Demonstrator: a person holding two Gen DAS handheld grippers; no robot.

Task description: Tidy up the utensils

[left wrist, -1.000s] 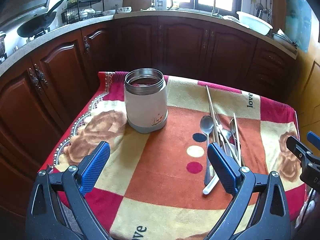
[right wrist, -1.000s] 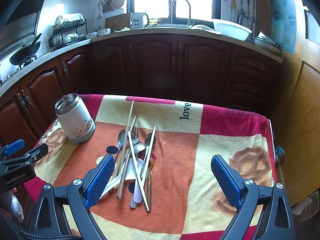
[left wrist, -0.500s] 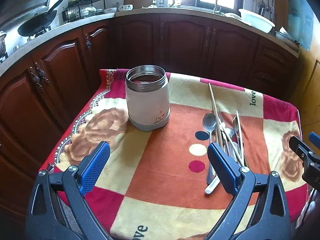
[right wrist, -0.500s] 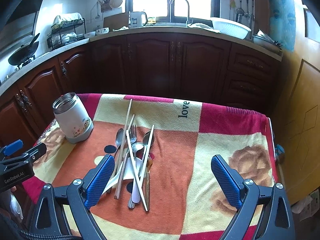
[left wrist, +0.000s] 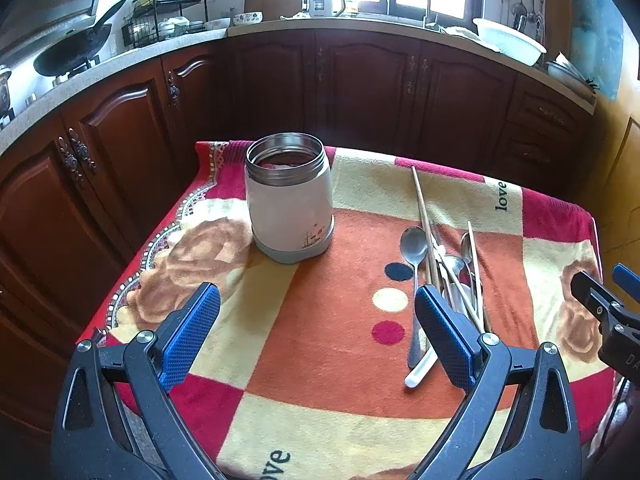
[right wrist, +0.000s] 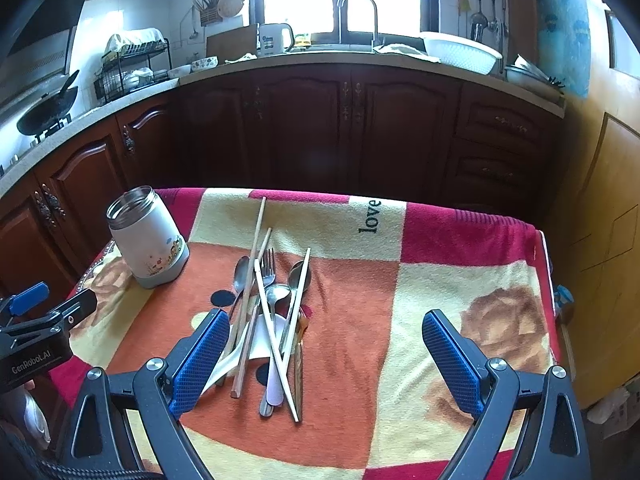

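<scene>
A pile of utensils (right wrist: 272, 316) lies mid-table: metal spoons, a fork (right wrist: 268, 266), wooden and white chopsticks, and a white ceramic spoon. The pile also shows in the left wrist view (left wrist: 444, 276). A white jar with an open steel rim (left wrist: 290, 196) stands upright at the table's left; it shows in the right wrist view too (right wrist: 146, 236). My left gripper (left wrist: 316, 336) is open and empty, above the near table edge, below the jar. My right gripper (right wrist: 324, 360) is open and empty, its left finger beside the pile's near end.
The table is covered by a red, orange and cream blanket (right wrist: 440, 280). Dark wood kitchen cabinets (right wrist: 320, 128) surround it at the back and left. A wooden door (right wrist: 608, 208) is on the right. The other gripper's body (right wrist: 36, 332) shows at the left.
Both grippers have drifted slightly, so the jar and utensils sit a little lower and nearer in the left view. Nothing was grasped or moved on the table.
</scene>
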